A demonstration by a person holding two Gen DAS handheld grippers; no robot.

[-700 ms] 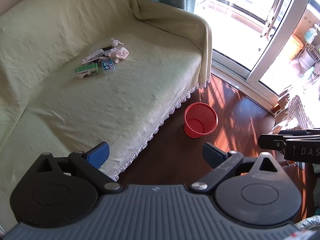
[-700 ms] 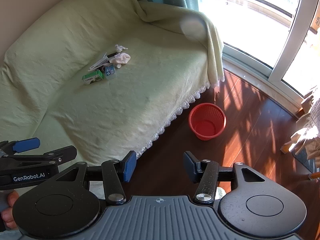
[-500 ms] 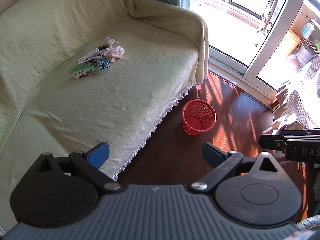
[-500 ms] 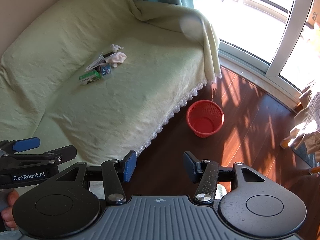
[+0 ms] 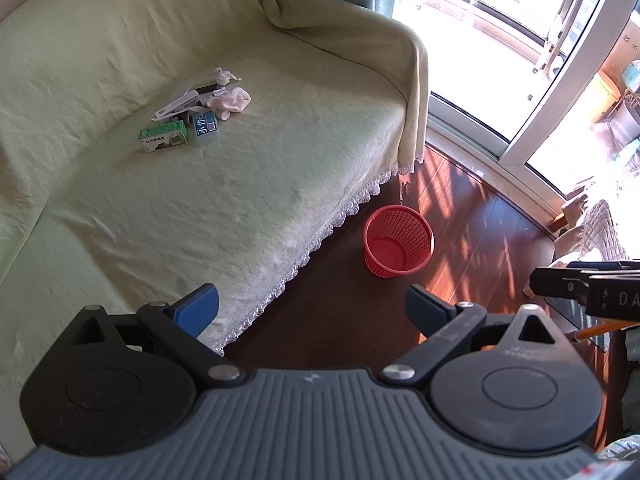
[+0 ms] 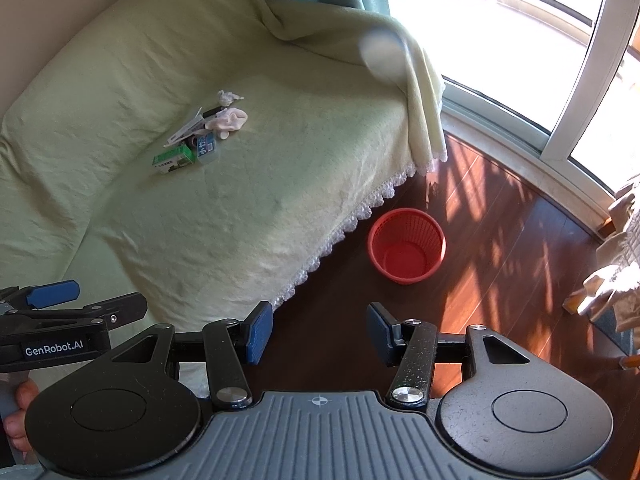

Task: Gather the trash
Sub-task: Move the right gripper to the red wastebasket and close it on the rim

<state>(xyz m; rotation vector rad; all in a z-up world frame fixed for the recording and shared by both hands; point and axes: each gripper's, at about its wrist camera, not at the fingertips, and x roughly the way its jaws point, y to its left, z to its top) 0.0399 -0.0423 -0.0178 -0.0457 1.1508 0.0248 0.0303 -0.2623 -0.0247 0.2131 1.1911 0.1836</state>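
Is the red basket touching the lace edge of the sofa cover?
Apart. The right wrist view shows dark floor between the red basket and the lace edge.

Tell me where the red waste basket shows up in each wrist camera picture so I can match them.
Left wrist: the red waste basket stands on the wood floor right of centre, just off the sofa cover's lace hem, above the open left gripper.
Right wrist: same basket, right of centre, above the open right gripper.
Shared landmark: the green carton in the sofa's trash pile.

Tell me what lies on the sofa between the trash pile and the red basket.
Nothing: in both wrist views only bare green sofa cover and its lace hem separate the trash pile from the red basket.
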